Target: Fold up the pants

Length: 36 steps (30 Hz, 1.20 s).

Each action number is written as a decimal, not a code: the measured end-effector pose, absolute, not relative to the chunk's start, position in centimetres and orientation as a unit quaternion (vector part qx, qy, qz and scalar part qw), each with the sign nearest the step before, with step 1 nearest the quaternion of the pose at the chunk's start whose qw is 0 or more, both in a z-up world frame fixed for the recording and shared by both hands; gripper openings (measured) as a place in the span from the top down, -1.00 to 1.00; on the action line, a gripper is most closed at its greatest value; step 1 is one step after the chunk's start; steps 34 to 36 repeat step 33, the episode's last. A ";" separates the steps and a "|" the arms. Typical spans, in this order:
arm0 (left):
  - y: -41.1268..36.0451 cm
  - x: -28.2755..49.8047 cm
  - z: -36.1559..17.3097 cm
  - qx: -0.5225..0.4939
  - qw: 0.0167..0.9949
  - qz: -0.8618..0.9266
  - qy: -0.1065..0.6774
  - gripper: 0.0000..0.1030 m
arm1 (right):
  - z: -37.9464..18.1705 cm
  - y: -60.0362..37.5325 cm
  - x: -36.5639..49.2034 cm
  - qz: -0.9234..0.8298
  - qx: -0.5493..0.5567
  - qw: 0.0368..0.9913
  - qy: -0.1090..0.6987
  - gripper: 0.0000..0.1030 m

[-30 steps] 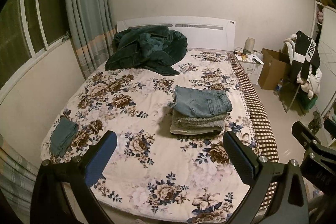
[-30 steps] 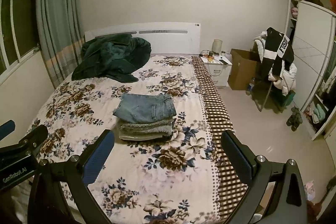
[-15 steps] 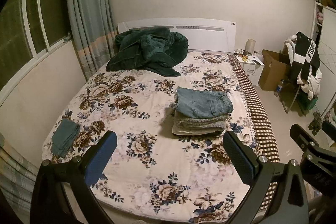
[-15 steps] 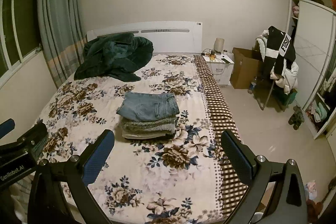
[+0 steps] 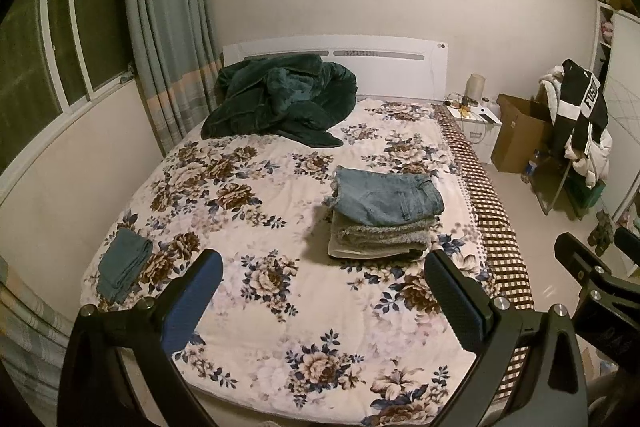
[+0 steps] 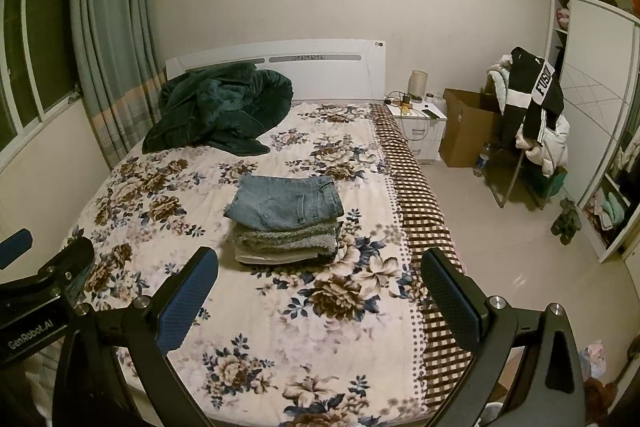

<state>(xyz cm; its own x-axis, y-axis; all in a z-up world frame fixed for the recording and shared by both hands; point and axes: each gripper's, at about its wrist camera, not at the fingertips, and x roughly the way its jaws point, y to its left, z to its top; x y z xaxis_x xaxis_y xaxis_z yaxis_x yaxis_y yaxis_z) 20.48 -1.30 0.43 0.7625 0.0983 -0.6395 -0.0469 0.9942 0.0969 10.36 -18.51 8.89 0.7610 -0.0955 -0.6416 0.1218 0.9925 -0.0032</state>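
Folded light-blue jeans [image 5: 388,197] lie on top of a stack of folded grey garments [image 5: 380,239] on the right half of the floral bed [image 5: 260,227]. The jeans also show in the right wrist view [image 6: 284,202]. A small folded teal garment [image 5: 124,265] lies near the bed's left front corner. My left gripper [image 5: 324,291] is open and empty, held well back above the bed's foot. My right gripper [image 6: 318,291] is open and empty, also back from the stack.
A dark green blanket [image 5: 280,99] is heaped by the white headboard. A nightstand [image 6: 420,123], a cardboard box [image 6: 468,127] and a chair with clothes [image 6: 532,115] stand right of the bed. A wardrobe [image 6: 592,107] lines the right wall. Curtains and window are left.
Both grippers have drawn back and risen slightly, so the bed and stack sit a little farther away. Nothing on the bed has moved.
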 end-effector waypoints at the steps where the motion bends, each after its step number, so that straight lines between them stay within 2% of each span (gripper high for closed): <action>1: -1.4 20.5 0.4 0.038 0.938 0.038 0.342 -1.00 | 8.9 -18.4 10.4 -0.058 0.019 0.938 0.340 -1.00; 36: -2.0 21.1 0.8 0.040 0.941 0.037 0.333 -1.00 | 8.9 -17.9 10.5 -0.059 0.020 0.939 0.339 -1.00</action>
